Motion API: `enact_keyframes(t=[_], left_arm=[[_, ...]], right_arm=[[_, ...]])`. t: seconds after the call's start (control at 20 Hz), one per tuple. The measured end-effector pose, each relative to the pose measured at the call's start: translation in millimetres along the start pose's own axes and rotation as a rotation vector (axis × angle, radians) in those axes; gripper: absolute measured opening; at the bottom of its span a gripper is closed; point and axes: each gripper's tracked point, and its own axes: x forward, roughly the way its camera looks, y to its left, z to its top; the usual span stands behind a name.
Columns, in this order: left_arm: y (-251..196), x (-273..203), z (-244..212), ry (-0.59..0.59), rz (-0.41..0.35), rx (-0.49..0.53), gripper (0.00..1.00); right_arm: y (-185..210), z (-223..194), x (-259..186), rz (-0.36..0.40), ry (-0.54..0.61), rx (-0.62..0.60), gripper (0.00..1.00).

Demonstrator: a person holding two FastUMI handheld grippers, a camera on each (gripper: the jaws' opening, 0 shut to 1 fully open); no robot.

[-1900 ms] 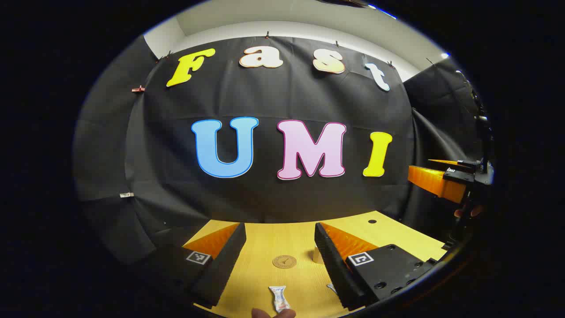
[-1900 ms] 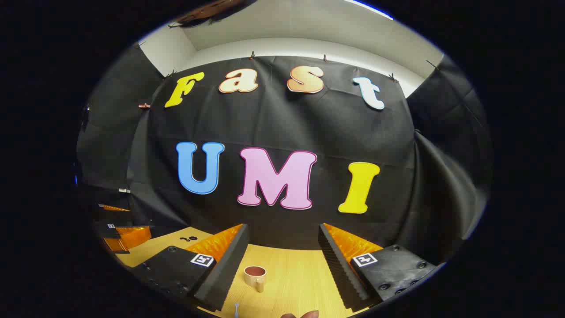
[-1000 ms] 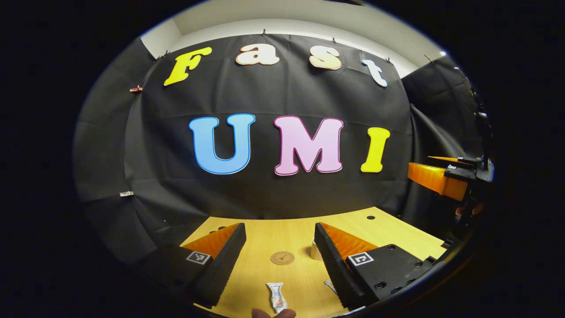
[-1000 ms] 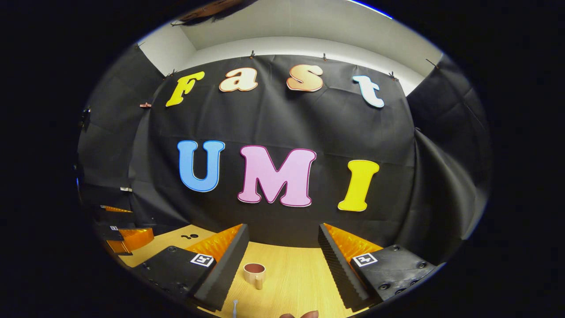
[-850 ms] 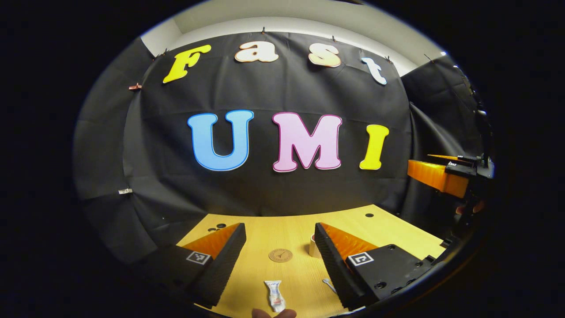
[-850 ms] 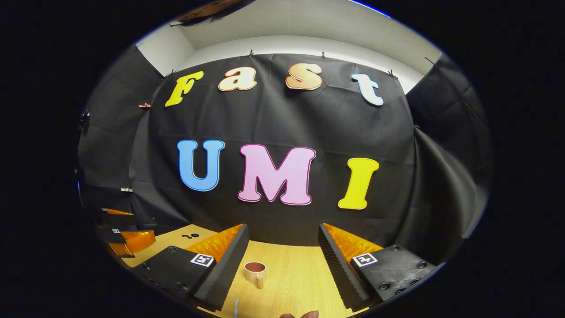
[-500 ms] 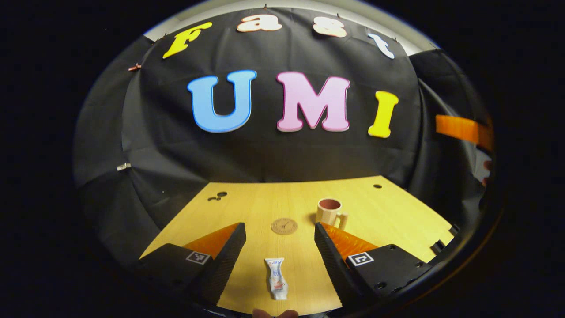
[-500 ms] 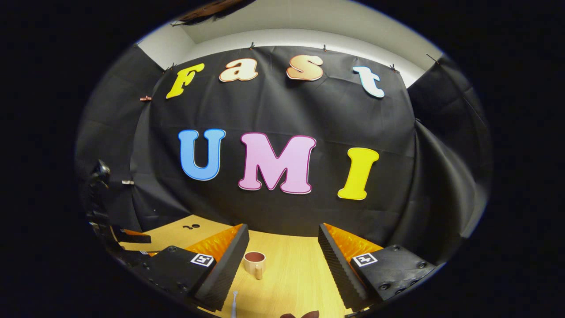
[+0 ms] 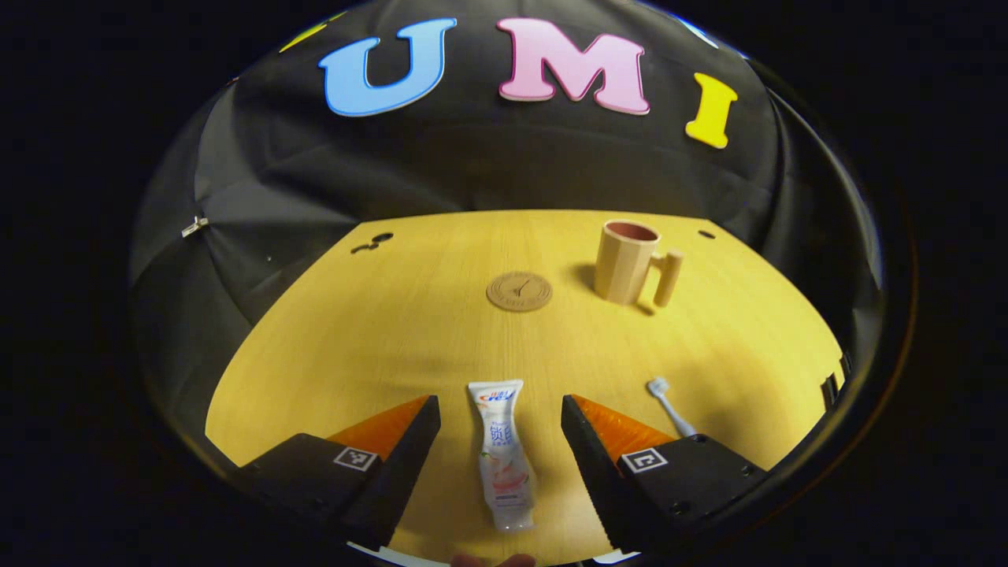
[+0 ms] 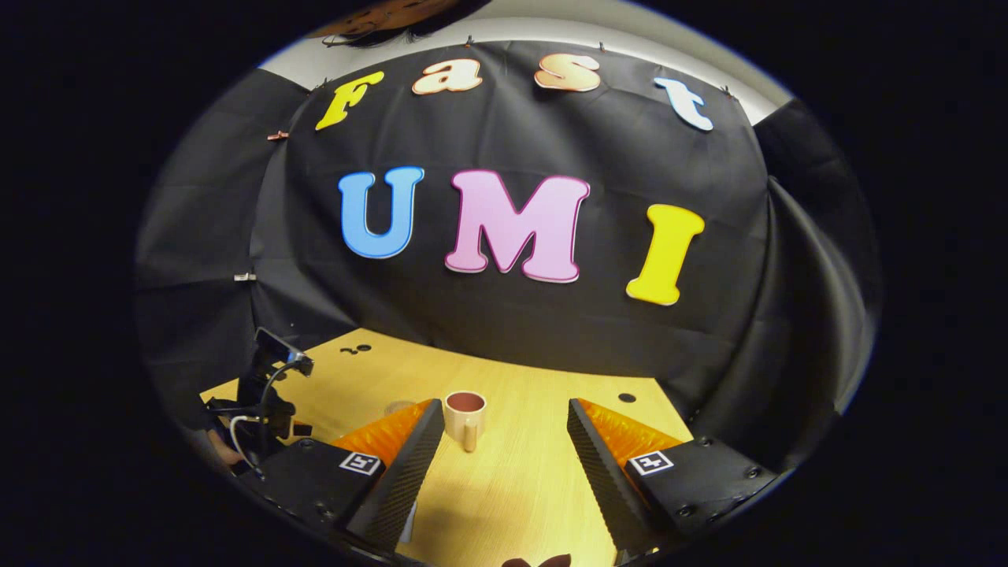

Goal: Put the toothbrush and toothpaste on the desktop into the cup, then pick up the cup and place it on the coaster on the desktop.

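A white toothpaste tube (image 9: 502,457) lies flat on the wooden desktop (image 9: 354,339), lengthwise between the fingers of my left gripper (image 9: 499,403). That gripper is open and hovers over the tube without touching it. A toothbrush (image 9: 669,405) lies just right of its right finger. Farther back stand the round coaster (image 9: 519,290) and, to its right, the beige cup (image 9: 626,260) with a dark red inside, upright. In the right gripper view the cup (image 10: 465,416) stands ahead of my right gripper (image 10: 505,405), which is open and holds nothing.
The booth's black cloth closes off the desktop at the back and sides. Small holes (image 9: 374,242) mark the far left of the desktop, and one hole (image 10: 627,398) the far right. The other gripper's body with its cables (image 10: 264,394) is at the left of the right gripper view.
My left gripper has tipped down and come over the toothpaste, which now lies between its fingers. My right gripper has tilted down slightly; the cup sits higher in its view.
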Motion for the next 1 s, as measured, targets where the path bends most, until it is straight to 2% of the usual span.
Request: enact_keyframes(t=[0.2,0.35,0.5,0.6,0.75,0.8,1.0], left_arm=[[-3.2,21.8,-19.2,0.052,0.007,0.024,0.95],[-3.7,27.4,-27.8,0.08,0.0,0.053,0.87],[-5.8,27.0,-30.0,0.083,-0.022,0.034,0.84],[-8.9,27.6,-32.7,0.092,-0.04,-0.006,0.78],[-4.2,31.0,-34.1,0.1,-0.03,-0.019,0.49],[-3.8,30.3,-33.2,0.097,-0.034,-0.026,0.44],[0.3,28.9,-31.1,0.112,-0.032,-0.051,0.35]], right_arm=[[11.8,-33.9,14.0,0.047,0.07,-0.002,0.97],[23.5,-50.4,23.5,0.084,0.107,0.021,0.97],[33.5,-70.2,31.6,0.105,0.169,0.074,0.97],[38.4,-80.1,33.7,0.107,0.204,0.096,0.97],[44.8,-91.5,35.9,0.107,0.246,0.091,0.97],[47.0,-95.4,36.8,0.105,0.259,0.087,0.97],[71.7,-118.4,42.0,0.152,0.359,0.083,0.95]])
